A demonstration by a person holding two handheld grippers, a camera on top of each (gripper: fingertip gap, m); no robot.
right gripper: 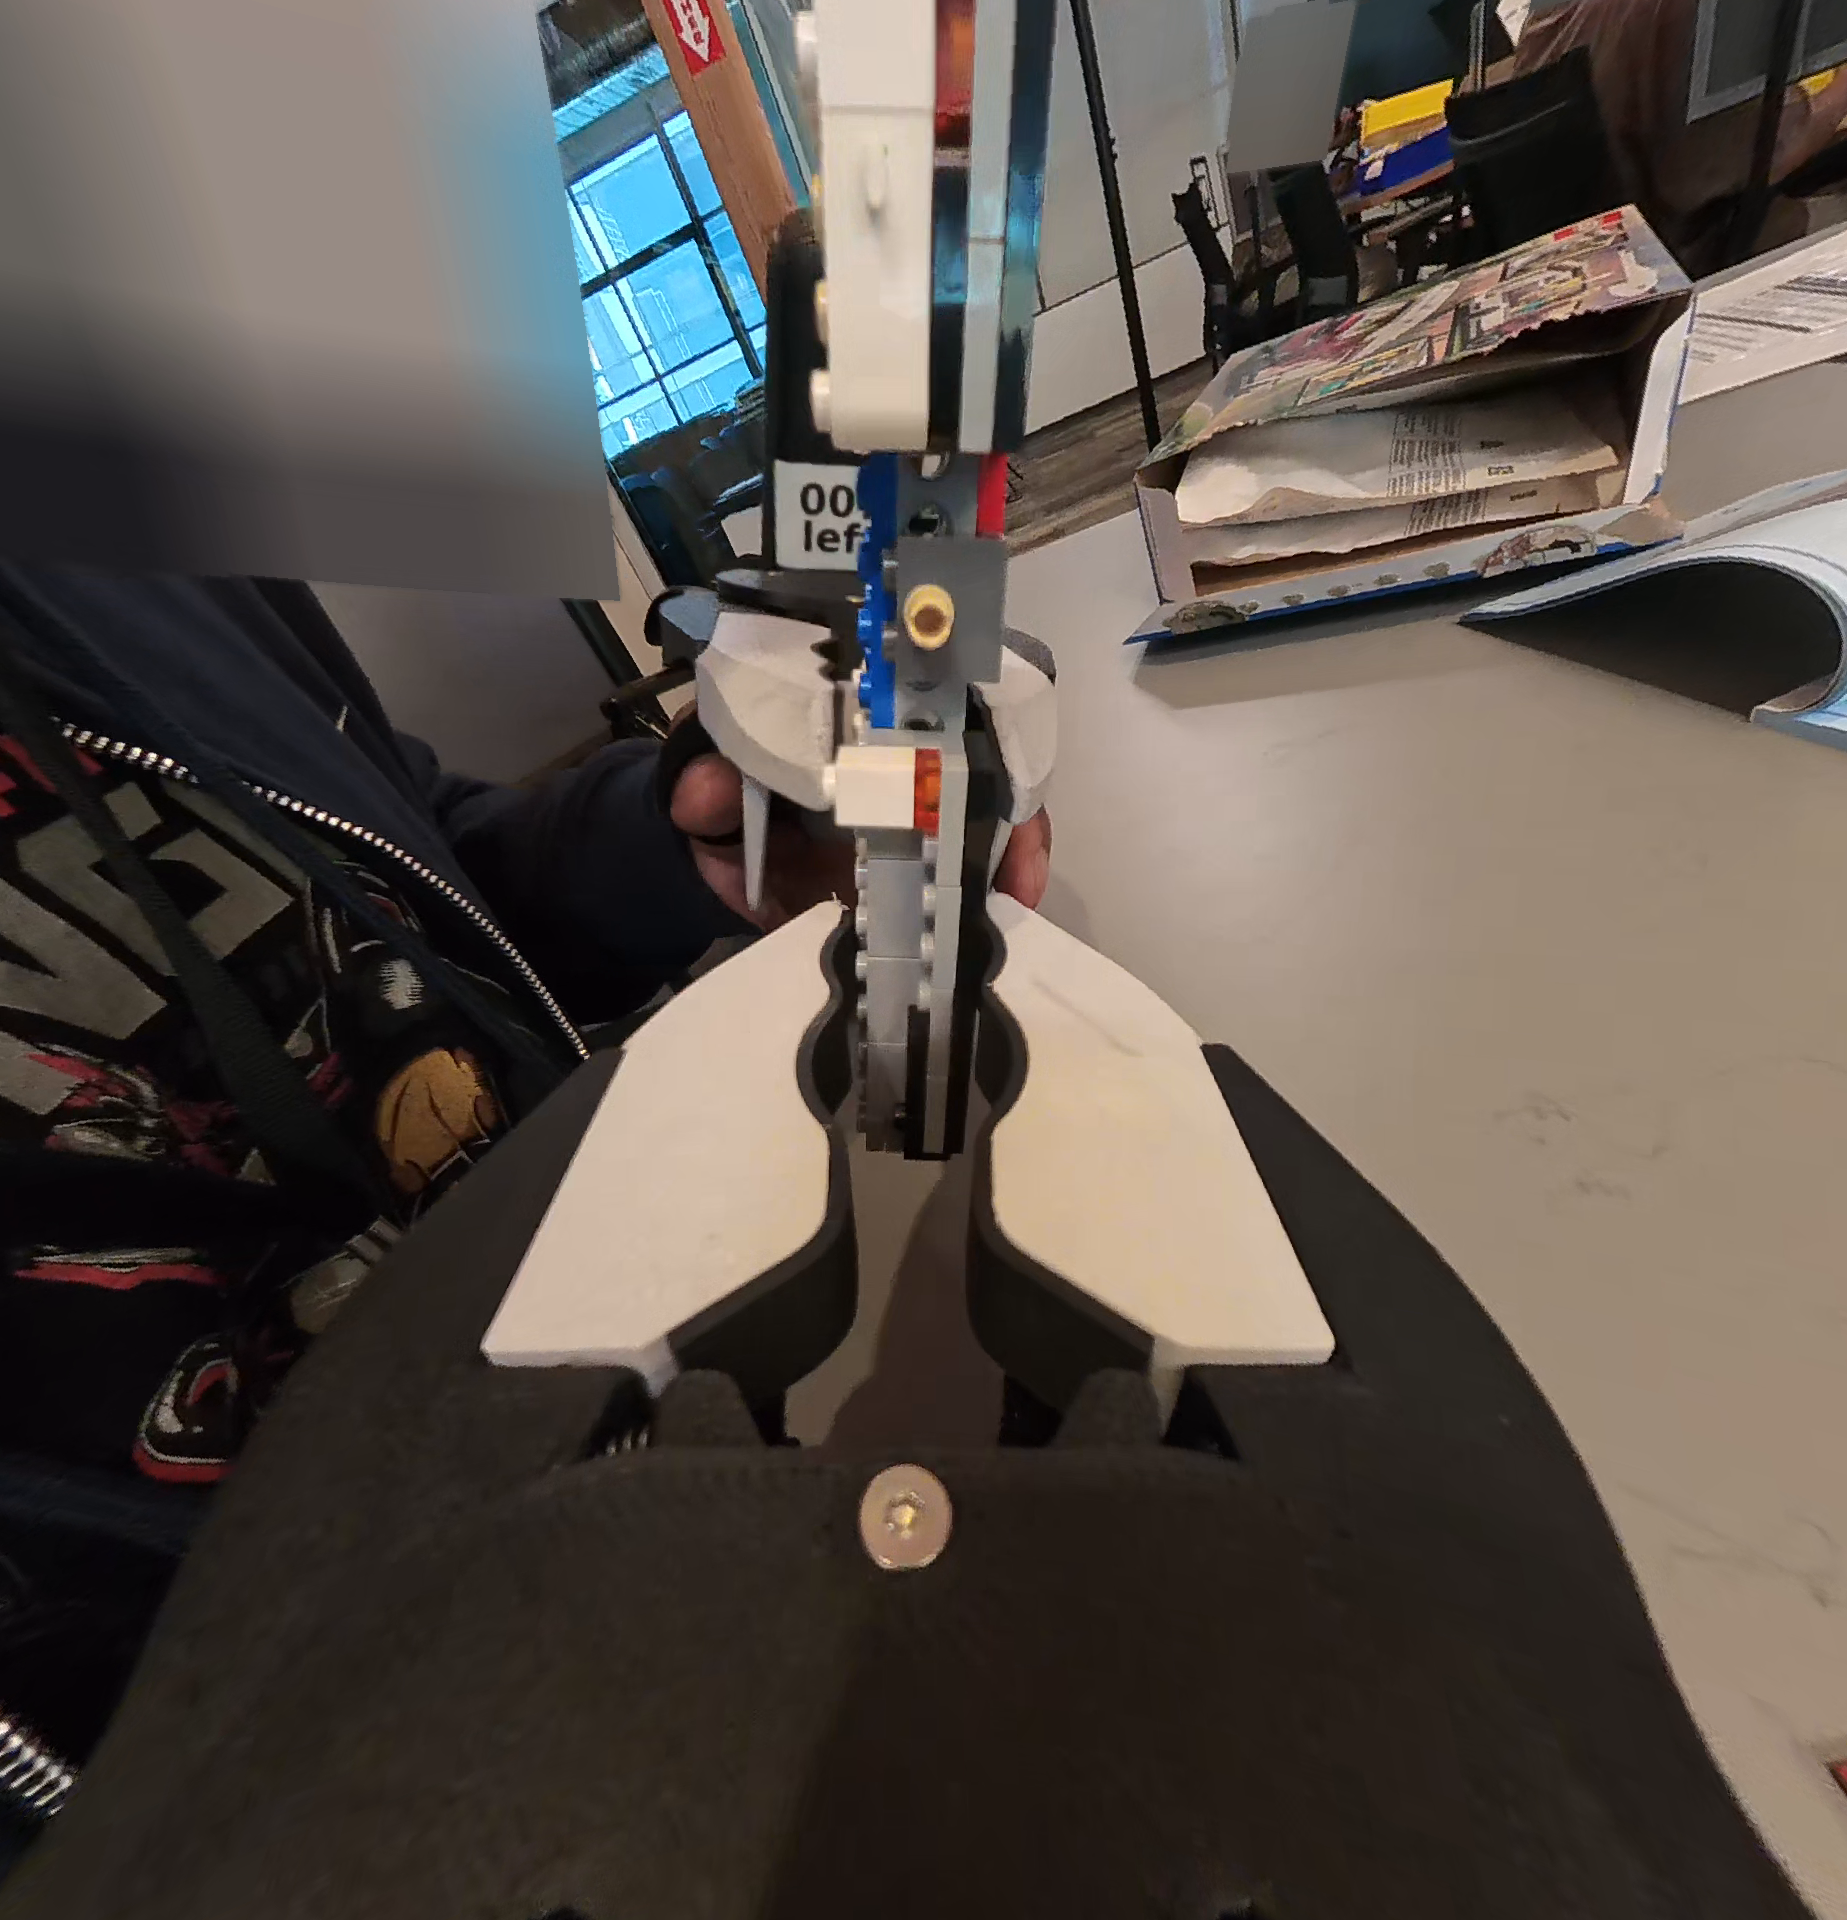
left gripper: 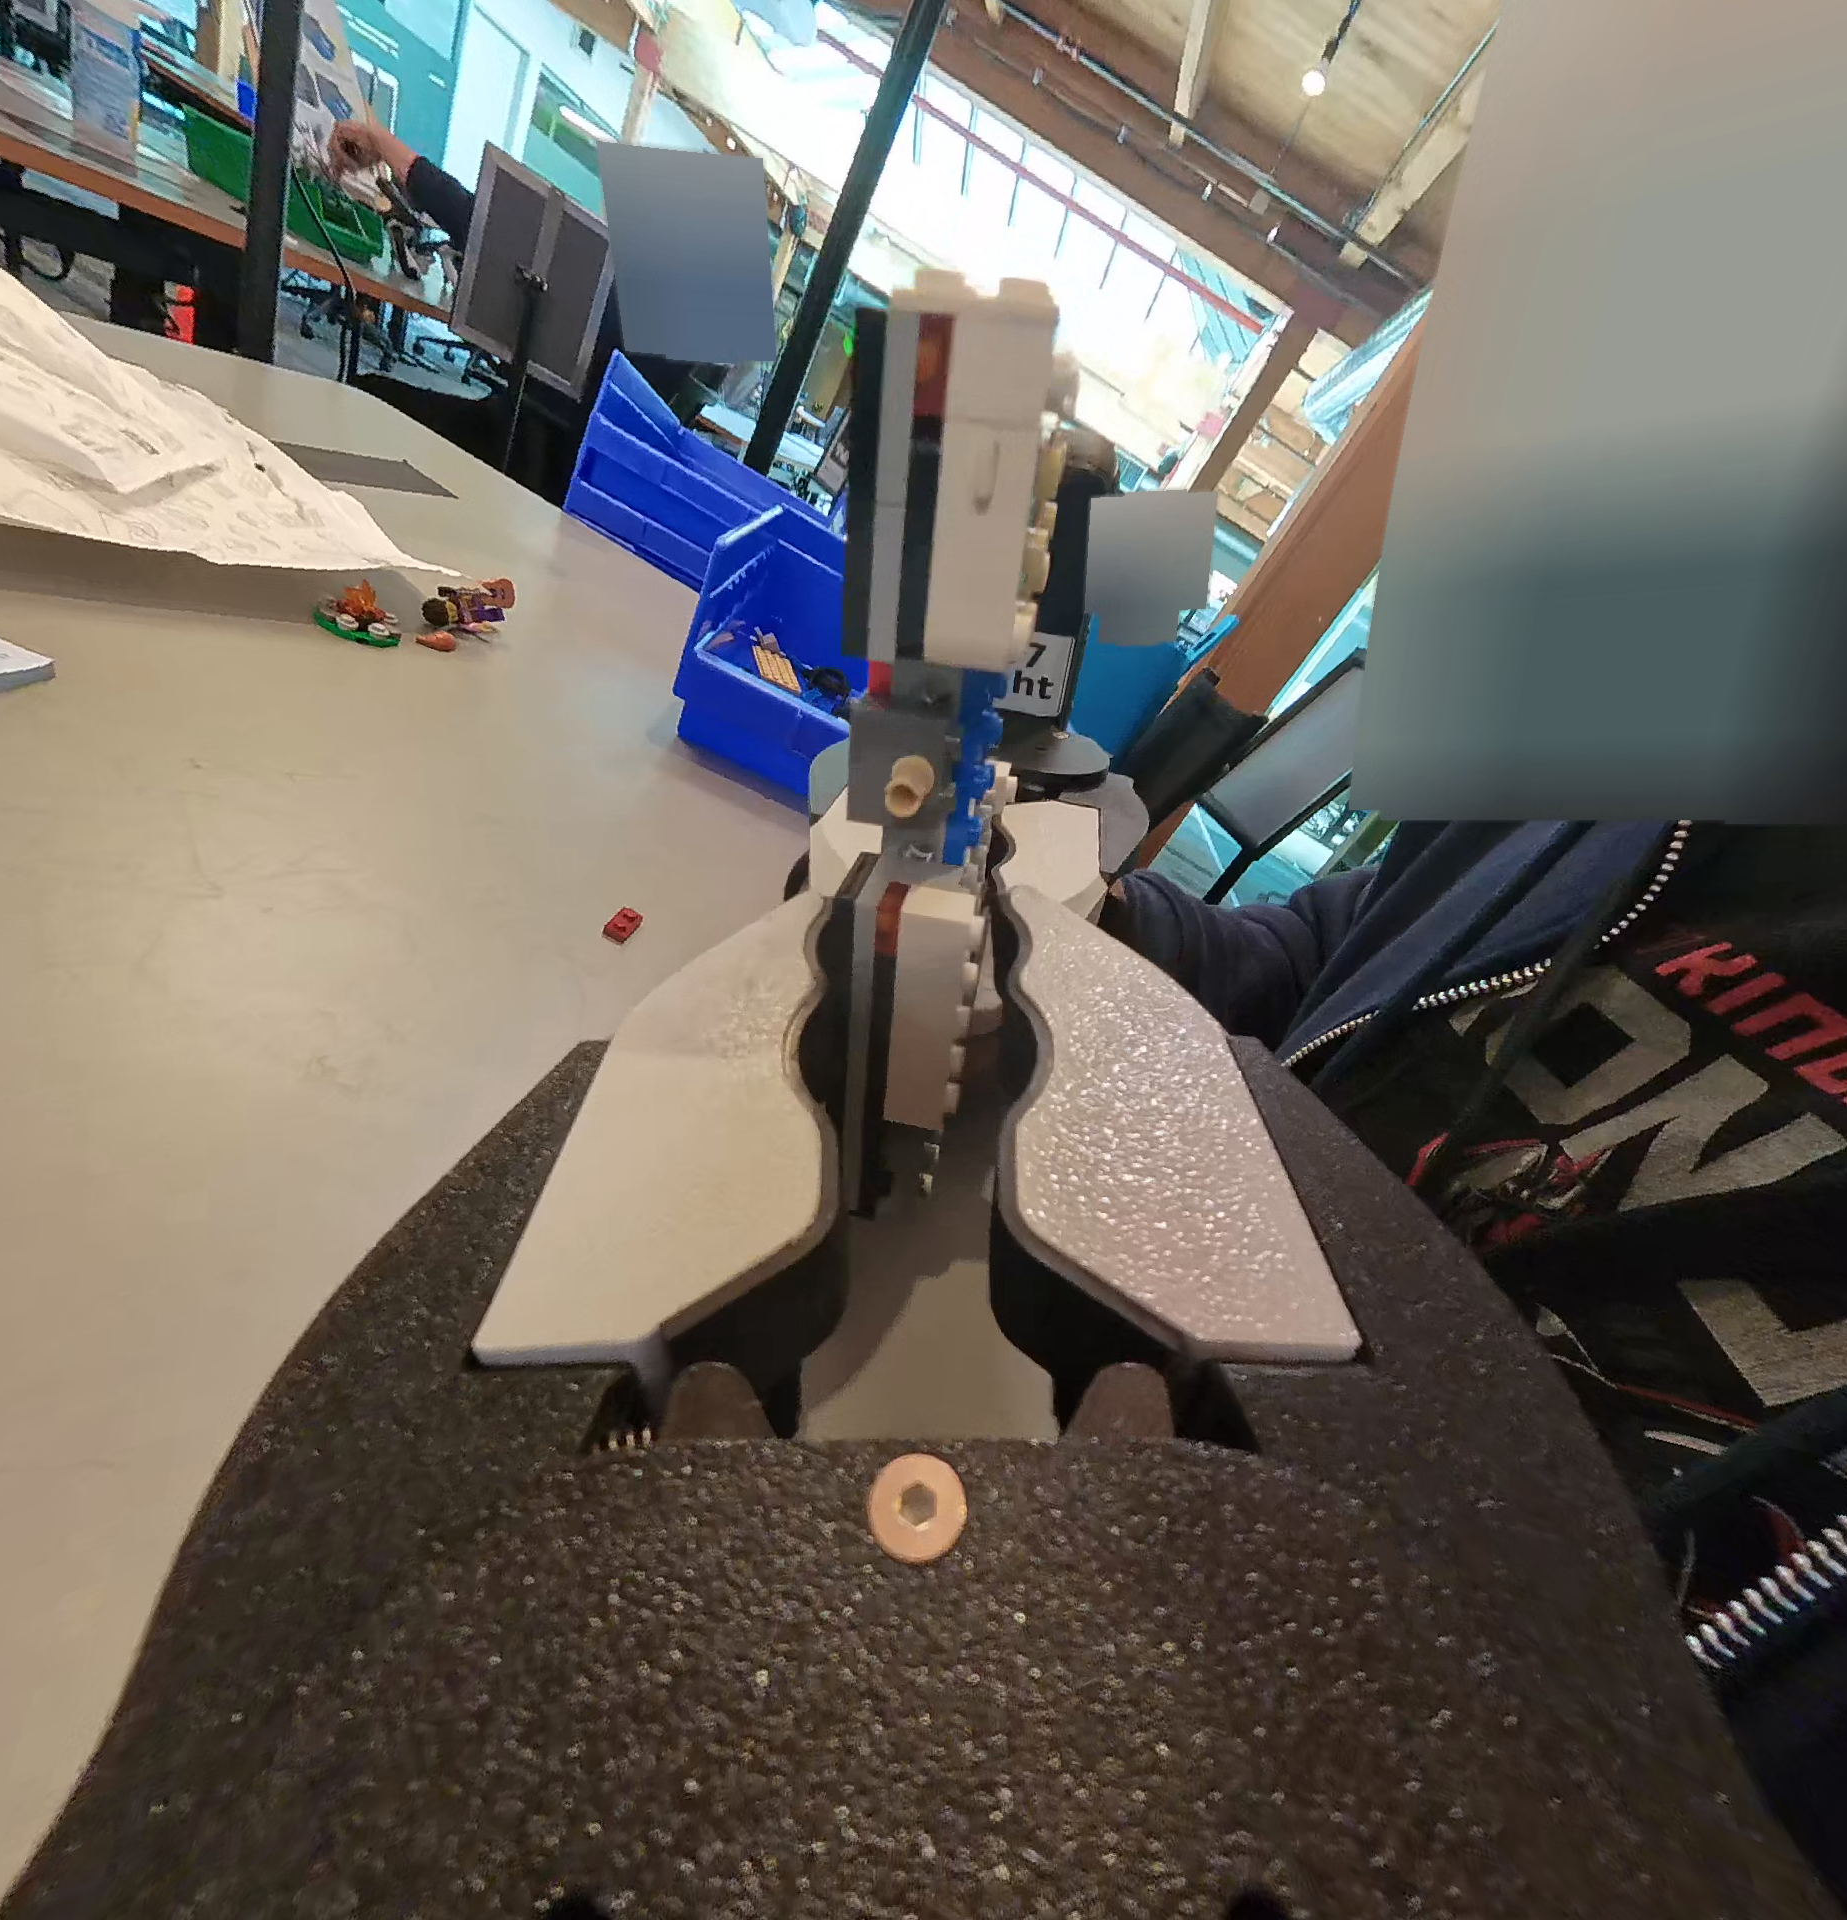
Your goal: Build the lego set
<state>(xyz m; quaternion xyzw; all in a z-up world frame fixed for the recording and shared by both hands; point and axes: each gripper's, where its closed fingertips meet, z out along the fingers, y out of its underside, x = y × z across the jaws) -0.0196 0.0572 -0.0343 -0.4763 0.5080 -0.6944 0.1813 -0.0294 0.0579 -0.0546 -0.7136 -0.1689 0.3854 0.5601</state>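
Observation:
A tall brick model (left gripper: 960, 468) of white, grey, black and blue parts, with a tan pin on a grey block, stands upright in the air between both grippers. My left gripper (left gripper: 919, 904) is shut on its lower white and black part, with the pads against both sides. My right gripper (right gripper: 914, 925) is shut on the grey studded lower part of the same model (right gripper: 898, 260) from the opposite side. The right gripper's fingers (left gripper: 1054, 842) show just behind the model in the left wrist view. The left gripper's fingers (right gripper: 763, 717) and the hand holding it show behind the model in the right wrist view.
Blue bins (left gripper: 753, 686) with loose parts stand on the grey table (left gripper: 275, 935). A small red plate (left gripper: 622, 923), small figure pieces (left gripper: 410, 613) and paper sheets (left gripper: 119, 447) lie to the left. A torn box (right gripper: 1418, 447) and an open booklet (right gripper: 1729, 603) lie to the right. A person in a dark jacket (right gripper: 171, 831) is close by. The tips of both grippers are at nearly the same place.

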